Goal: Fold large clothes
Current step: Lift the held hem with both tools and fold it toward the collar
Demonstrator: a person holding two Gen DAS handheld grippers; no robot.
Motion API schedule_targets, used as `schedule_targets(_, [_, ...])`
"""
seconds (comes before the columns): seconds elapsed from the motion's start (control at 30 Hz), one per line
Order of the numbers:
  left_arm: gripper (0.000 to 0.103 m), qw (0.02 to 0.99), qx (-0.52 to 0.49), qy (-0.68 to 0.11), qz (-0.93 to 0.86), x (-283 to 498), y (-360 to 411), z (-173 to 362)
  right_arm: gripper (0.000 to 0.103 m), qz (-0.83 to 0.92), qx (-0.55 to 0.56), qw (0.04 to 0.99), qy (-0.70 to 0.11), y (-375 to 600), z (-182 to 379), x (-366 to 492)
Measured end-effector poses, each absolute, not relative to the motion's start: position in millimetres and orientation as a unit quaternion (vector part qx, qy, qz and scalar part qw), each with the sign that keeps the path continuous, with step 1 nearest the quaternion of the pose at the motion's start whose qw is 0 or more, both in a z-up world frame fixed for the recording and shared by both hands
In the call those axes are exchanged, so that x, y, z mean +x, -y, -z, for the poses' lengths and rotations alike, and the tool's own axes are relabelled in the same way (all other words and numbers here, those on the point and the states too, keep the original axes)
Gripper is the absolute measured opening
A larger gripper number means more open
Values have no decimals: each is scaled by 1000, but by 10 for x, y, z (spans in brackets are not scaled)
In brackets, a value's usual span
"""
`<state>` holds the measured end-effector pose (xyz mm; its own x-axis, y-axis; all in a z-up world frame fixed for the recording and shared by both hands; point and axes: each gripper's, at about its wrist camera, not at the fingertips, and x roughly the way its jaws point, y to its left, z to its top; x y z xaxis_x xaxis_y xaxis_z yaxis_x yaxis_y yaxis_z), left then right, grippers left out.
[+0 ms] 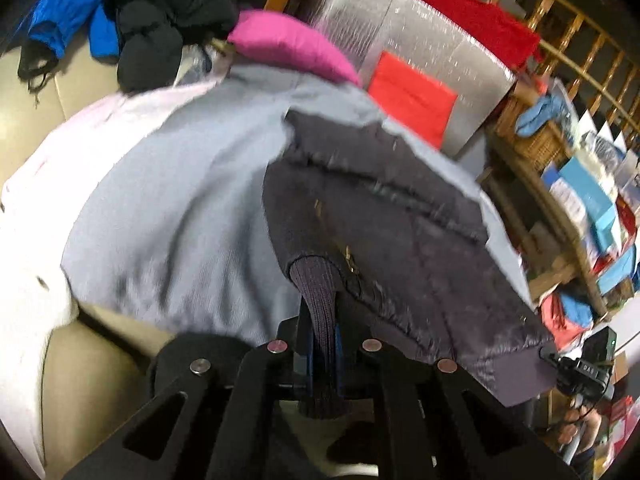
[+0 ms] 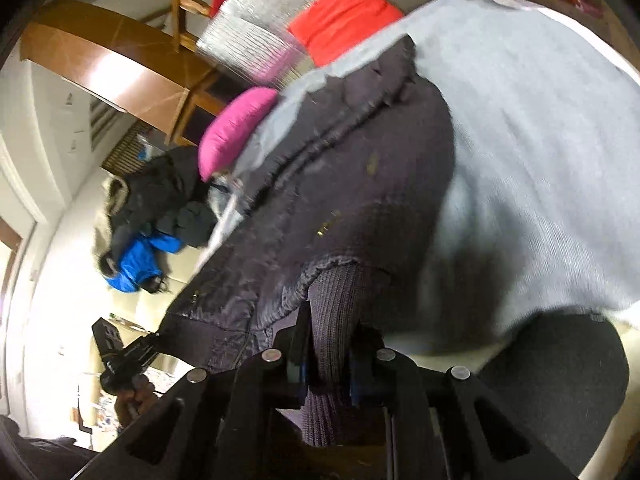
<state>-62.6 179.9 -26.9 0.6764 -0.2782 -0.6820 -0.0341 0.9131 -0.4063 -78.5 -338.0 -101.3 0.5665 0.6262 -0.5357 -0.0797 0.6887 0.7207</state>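
A dark purple puffer jacket [image 1: 400, 220] lies spread over a pale grey cloth [image 1: 180, 200], lifted at its near side. My left gripper [image 1: 322, 332] is shut on a ribbed knit cuff [image 1: 316, 288] of the jacket, which runs down between the blue pads. In the right wrist view the same jacket [image 2: 340, 184] stretches away to the left. My right gripper [image 2: 328, 344] is shut on another ribbed cuff [image 2: 336, 300]. Both views are blurred by motion.
A pink cushion [image 1: 288, 44] and a red cushion [image 1: 412, 96] lie beyond the jacket against a silver padded panel [image 1: 420, 28]. Black and blue coats [image 1: 160, 20] are heaped on the beige sofa [image 1: 80, 360]. Wooden shelves with boxes [image 1: 580, 204] stand at the right.
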Motion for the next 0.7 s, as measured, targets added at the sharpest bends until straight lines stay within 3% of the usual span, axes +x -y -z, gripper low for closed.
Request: schedule_targets(0.7, [8,930,-206,-290,94,136,-1774,-431,15,-232,343,860,-297,3521,114,-65])
